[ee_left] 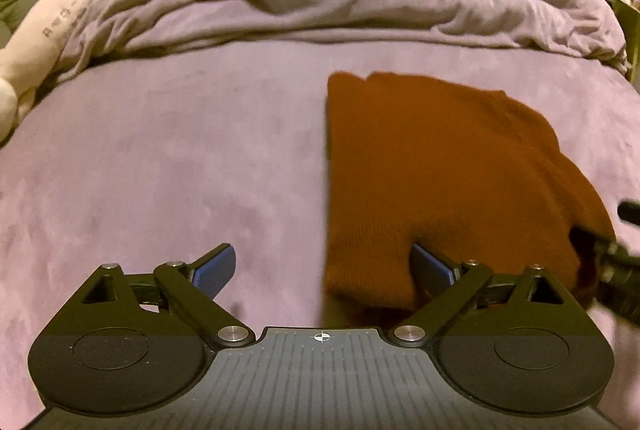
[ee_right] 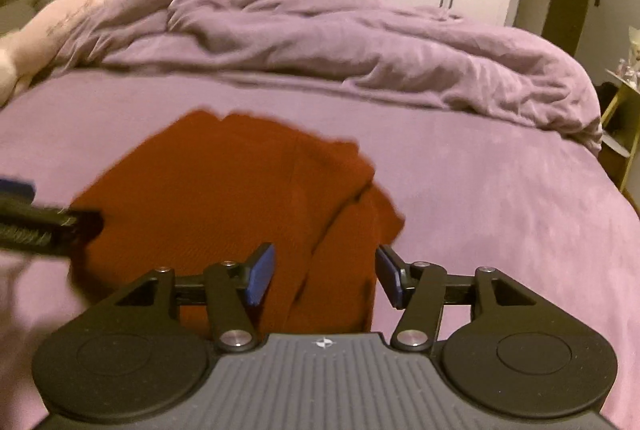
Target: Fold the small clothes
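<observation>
Rust sweater (ee_left: 432, 170) folded on the bed (ee_left: 160, 170) near its front edge; left gripper (ee_left: 324, 270) and right gripper (ee_right: 324, 276) both spread wide, holding nothing

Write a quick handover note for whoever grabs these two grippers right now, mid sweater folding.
Left hand-held gripper: open, empty, at the near left edge of the rust sweater.
Right hand-held gripper: open, empty, astride the sweater's near right part.
The sweater lies on the purple bed, already folded into a narrower, layered shape with a loose flap on the right.
Left to do: tidy that flap and finish the fold.
</observation>
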A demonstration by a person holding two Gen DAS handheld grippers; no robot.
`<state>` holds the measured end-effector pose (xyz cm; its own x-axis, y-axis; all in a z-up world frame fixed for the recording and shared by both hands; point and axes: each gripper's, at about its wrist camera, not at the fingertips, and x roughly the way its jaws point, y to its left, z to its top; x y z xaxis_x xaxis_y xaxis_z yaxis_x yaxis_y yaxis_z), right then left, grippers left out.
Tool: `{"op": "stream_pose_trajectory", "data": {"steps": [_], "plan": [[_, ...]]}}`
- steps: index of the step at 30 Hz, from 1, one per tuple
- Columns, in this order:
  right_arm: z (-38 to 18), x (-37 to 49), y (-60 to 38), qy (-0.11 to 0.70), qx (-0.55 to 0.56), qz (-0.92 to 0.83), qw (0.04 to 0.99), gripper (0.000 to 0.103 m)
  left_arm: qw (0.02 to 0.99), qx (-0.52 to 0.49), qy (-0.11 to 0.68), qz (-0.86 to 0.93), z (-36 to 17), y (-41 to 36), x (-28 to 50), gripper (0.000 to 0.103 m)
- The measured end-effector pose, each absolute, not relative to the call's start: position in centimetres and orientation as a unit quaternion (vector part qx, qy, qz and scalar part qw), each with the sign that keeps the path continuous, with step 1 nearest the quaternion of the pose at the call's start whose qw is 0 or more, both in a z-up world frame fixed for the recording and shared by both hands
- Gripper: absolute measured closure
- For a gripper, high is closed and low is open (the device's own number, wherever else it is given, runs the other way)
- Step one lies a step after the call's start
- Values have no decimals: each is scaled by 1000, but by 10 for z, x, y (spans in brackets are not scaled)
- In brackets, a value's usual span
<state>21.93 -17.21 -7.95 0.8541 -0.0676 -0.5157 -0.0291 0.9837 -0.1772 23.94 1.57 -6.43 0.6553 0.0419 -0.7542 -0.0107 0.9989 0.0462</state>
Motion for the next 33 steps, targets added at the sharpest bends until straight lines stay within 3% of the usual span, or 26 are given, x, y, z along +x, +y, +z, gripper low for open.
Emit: {"op": "stream_pose_trajectory", "data": {"steps": [7,9,11,18,23,33], "plan": [[-70,218,-175,332,-69,-38,940,28,908,92,408,31,-41,-7,220,2],[-70,201,-170,342,-71,-28,936,13,907,90,409,26,-38,-9,206,1],[-74,182,-167,352,-66,-18,933,5,903,72,423,23,-38,-9,191,1],[-70,125,-160,397,-38,-19,917,4,894,46,444,39,-26,-4,145,0],[-44,106,-164,374,15,-5,927,4,900,66,429,47,0,-1,133,0],[-16,105,-151,368,-4,-30,929,4,891,57,447,56,12,8,138,0]]}}
